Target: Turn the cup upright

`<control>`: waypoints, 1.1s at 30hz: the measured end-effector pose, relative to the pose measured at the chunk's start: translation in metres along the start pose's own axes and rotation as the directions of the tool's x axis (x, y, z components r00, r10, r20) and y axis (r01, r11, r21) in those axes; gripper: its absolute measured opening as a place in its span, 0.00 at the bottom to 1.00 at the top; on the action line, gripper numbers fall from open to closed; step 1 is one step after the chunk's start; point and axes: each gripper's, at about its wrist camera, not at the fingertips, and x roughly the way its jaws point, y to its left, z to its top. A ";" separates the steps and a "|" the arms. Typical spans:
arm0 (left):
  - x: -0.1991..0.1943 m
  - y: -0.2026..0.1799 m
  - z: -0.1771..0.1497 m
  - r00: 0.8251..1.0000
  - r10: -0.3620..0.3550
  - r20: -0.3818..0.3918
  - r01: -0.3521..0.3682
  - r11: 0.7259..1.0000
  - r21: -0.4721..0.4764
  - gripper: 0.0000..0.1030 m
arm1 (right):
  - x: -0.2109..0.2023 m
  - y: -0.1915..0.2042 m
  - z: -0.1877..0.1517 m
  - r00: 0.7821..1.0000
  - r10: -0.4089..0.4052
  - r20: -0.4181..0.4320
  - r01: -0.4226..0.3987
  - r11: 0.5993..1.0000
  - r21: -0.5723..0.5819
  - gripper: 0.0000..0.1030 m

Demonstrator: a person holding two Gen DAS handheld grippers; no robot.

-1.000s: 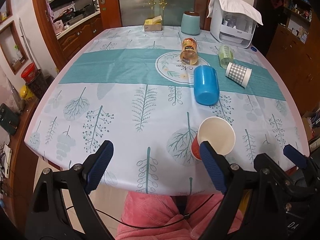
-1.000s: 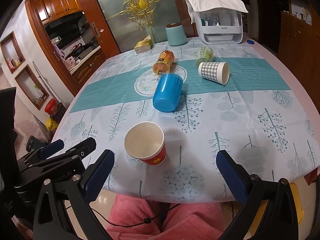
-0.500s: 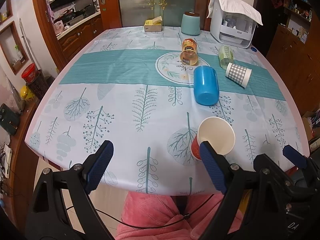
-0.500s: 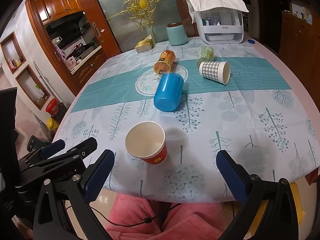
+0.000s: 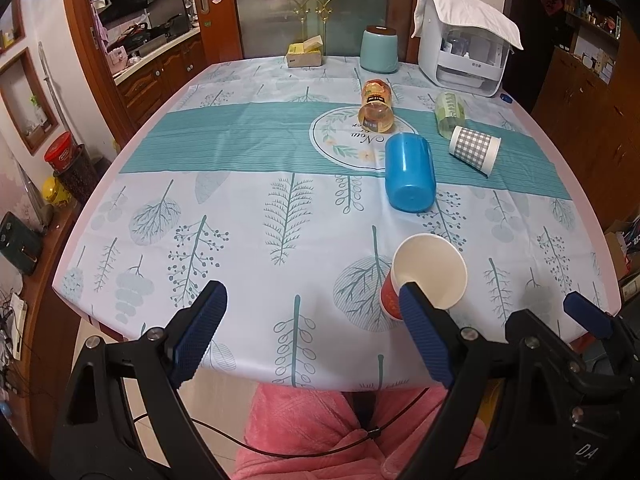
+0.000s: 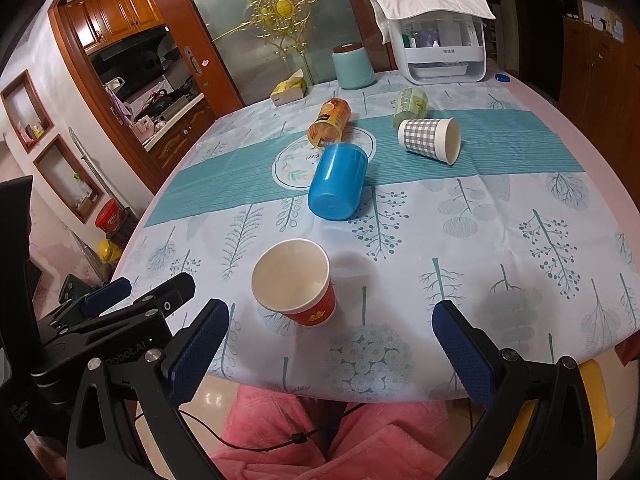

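Observation:
A red paper cup (image 5: 428, 276) (image 6: 294, 284) with a white inside stands upright near the table's front edge. A blue plastic cup (image 5: 409, 178) (image 6: 338, 182) lies on its side behind it. A grey checked paper cup (image 5: 474, 148) (image 6: 430, 140), an orange glass (image 5: 376, 106) (image 6: 329, 122) and a green cup (image 5: 450, 112) (image 6: 410, 104) also lie on their sides farther back. My left gripper (image 5: 308, 332) is open and empty at the front edge. My right gripper (image 6: 332, 344) is open and empty, just in front of the red cup.
A white appliance (image 5: 466, 60) under a cloth, a teal canister (image 5: 379, 50) and a tissue box (image 5: 304, 56) stand at the table's far end. The tablecloth (image 5: 224, 216) covers the table. Pink-clad legs (image 6: 332, 432) sit below the front edge. Wooden cabinets flank both sides.

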 end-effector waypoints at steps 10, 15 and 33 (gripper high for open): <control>-0.002 0.001 0.000 1.000 0.001 0.003 -0.001 1.000 0.000 0.84 | -0.001 0.000 -0.002 1.000 0.004 -0.002 -0.004 1.000 0.004 1.00; -0.002 0.000 0.000 1.000 0.002 0.002 -0.002 1.000 0.001 0.84 | -0.001 0.000 -0.001 1.000 0.004 -0.003 -0.004 1.000 0.004 1.00; -0.005 0.006 0.001 1.000 0.002 0.011 -0.002 1.000 -0.002 0.84 | -0.001 0.000 -0.003 1.000 0.006 -0.004 -0.006 1.000 0.003 1.00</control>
